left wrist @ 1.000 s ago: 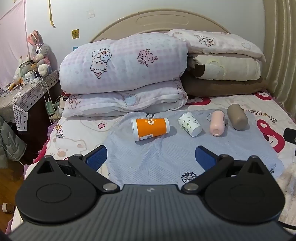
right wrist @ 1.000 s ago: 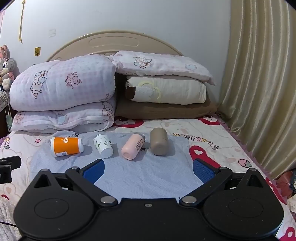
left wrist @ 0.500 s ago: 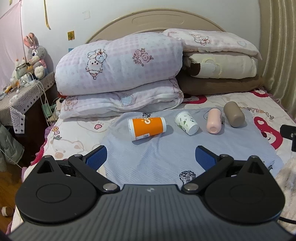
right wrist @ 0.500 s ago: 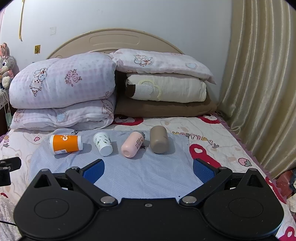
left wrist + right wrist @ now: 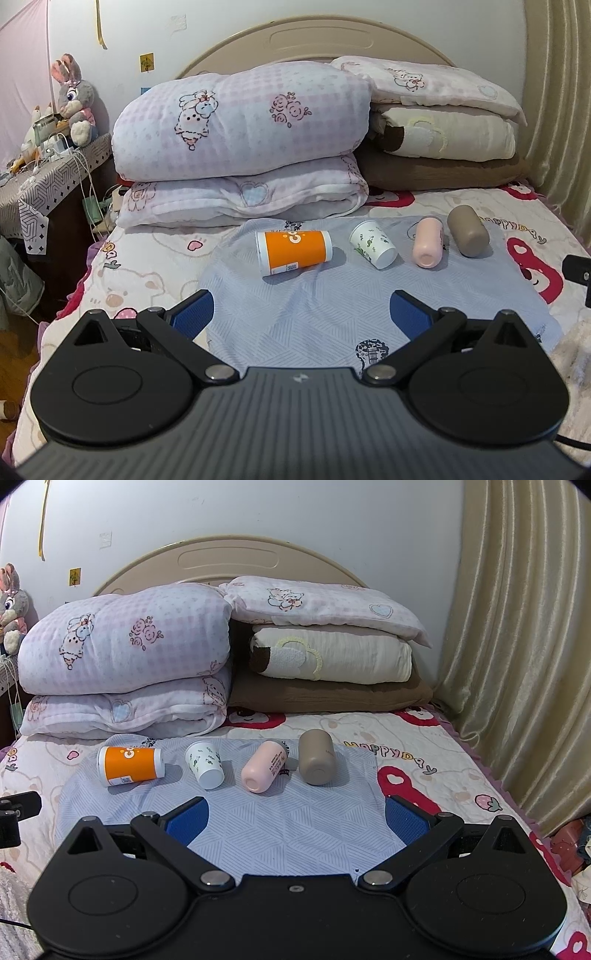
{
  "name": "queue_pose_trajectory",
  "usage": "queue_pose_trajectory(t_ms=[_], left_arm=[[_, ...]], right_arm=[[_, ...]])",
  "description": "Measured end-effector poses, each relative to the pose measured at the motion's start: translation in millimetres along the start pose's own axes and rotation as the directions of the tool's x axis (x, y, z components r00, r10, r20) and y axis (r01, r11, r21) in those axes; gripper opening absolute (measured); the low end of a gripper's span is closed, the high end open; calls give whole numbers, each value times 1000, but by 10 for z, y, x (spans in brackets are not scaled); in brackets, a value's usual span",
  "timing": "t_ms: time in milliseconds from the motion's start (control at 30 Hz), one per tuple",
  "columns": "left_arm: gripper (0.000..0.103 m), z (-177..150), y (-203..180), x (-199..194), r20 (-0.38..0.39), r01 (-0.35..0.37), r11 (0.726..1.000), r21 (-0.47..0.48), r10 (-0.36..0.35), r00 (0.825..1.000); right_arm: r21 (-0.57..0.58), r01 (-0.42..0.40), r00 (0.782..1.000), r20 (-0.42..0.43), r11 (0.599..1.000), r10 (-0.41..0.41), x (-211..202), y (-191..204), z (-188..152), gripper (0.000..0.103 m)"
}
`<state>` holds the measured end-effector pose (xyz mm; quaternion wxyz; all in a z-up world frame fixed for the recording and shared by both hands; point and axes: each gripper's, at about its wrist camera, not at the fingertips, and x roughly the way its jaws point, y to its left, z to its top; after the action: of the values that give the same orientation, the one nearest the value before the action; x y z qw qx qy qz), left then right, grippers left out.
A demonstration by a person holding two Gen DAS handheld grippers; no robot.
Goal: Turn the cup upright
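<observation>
Soft, even indoor light in both wrist views, sharp throughout.

The light is diffuse, with no glare; the wall (image 5: 295, 513) reads evenly bright. The 4 cups cast only faint, short shadows on the blue cloth (image 5: 314, 314), as under the orange cup (image 5: 293, 252). Fisheye distortion bows the curtain (image 5: 517, 646) and the headboard (image 5: 314, 40), and dark vignetting rounds off the corners. Colours look slightly cool and muted.

Four cups (image 5: 294, 252) lie on their sides in a row.
</observation>
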<state>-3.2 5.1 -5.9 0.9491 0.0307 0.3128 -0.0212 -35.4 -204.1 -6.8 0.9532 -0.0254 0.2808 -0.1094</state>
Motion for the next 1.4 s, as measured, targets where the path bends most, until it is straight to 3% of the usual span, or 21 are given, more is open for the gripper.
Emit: queue_pose_trajectory(t_ms=[200, 333, 567, 700, 1000, 1400], left_arm=[[103, 8, 8, -25, -4, 14, 1000, 2, -14, 1000], [103, 24, 64, -75, -12, 82, 996, -43, -82, 997], [103, 9, 26, -152, 13, 56, 998, -21, -55, 998], [103, -1, 34, -153, 6, 58, 998, -30, -58, 998], [103, -40, -84, -36, -23, -10, 999, 44, 11, 1000], [103, -52, -105, -42, -26, -5, 998, 56, 6, 1000]], right_arm=[[-5, 2, 1000, -1, 1000, -2, 2, -51, -26, 103], [-2, 0, 1000, 5, 1000, 0, -23, -87, -36, 103], [-7, 6, 1000, 10, 1000, -6, -61, -69, -4, 103], [-7, 8, 1000, 10, 1000, -7, -63, -66, 1, 103], [-11, 8, 1000, -3, 1000, -8, -40, -72, -10, 103], [-16, 13, 1000, -11, 1000, -13, -5, -53, -26, 103]])
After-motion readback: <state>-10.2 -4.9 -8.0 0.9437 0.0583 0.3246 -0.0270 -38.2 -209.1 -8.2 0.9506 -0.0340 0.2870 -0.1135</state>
